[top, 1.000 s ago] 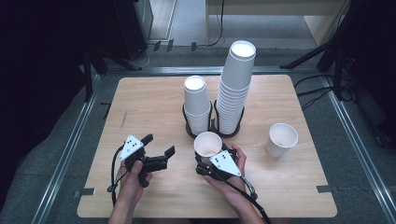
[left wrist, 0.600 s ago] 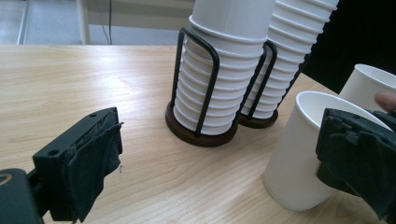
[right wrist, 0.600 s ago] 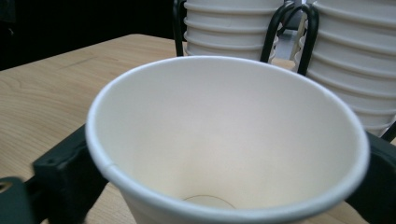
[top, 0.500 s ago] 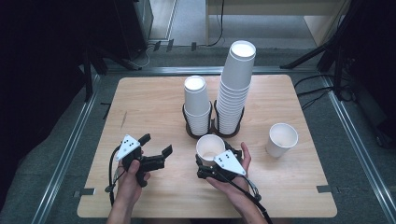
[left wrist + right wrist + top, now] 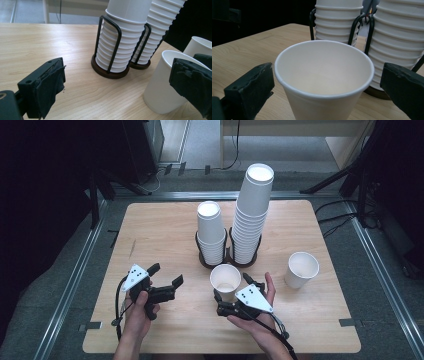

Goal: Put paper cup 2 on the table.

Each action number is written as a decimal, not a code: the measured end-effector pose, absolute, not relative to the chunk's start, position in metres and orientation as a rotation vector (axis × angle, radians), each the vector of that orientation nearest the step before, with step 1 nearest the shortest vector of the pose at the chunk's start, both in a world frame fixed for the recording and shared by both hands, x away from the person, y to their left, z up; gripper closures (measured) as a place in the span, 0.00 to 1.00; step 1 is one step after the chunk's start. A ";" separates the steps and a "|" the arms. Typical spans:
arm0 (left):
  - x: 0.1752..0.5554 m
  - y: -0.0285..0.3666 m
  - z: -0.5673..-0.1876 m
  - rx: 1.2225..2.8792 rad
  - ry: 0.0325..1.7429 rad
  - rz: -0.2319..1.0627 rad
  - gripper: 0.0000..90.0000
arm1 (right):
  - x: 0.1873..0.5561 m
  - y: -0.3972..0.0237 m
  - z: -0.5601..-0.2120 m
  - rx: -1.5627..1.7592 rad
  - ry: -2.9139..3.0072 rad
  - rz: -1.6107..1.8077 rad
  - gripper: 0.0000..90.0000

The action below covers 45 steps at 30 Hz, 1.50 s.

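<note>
A loose white paper cup (image 5: 225, 279) (image 5: 322, 75) stands upright on the wooden table (image 5: 160, 230), in front of two cup stacks. My right gripper (image 5: 233, 287) (image 5: 327, 77) is open. Its jaws have just been opening and now stand wide on either side of the cup, clear of its wall. My left gripper (image 5: 165, 274) (image 5: 117, 82) hovers open and empty to the cup's left, aimed at the stacks. The same cup (image 5: 162, 95) sits by its right jaw.
A short cup stack (image 5: 210, 232) and a tall cup stack (image 5: 252, 210) sit in black wire holders (image 5: 227, 260) at mid-table. Another single cup (image 5: 302, 269) stands to the right. The table's front edge lies just behind both hands.
The right gripper's jaws went from shut on the cup to wide open, and that hand drew back slightly toward the person. The cup stays standing on the table. The left gripper kept still.
</note>
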State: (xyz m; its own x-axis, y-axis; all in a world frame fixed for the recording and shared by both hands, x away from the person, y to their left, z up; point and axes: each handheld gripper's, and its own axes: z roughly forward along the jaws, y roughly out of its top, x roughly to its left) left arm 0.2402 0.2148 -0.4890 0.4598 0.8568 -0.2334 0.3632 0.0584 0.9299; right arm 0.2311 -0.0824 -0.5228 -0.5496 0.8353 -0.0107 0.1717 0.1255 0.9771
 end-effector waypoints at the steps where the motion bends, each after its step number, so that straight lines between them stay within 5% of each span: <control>1: 0.240 0.215 -0.489 1.534 1.110 0.525 0.01 | 0.230 -0.084 -0.522 0.969 1.821 1.462 0.00; 25: 0.246 0.231 -0.516 1.546 1.221 0.564 0.01 | 0.222 -0.140 -0.517 0.984 1.743 1.441 0.00; 45: 0.223 0.252 -0.538 1.510 1.315 0.668 0.01 | 0.209 -0.233 -0.512 1.108 1.570 1.399 0.00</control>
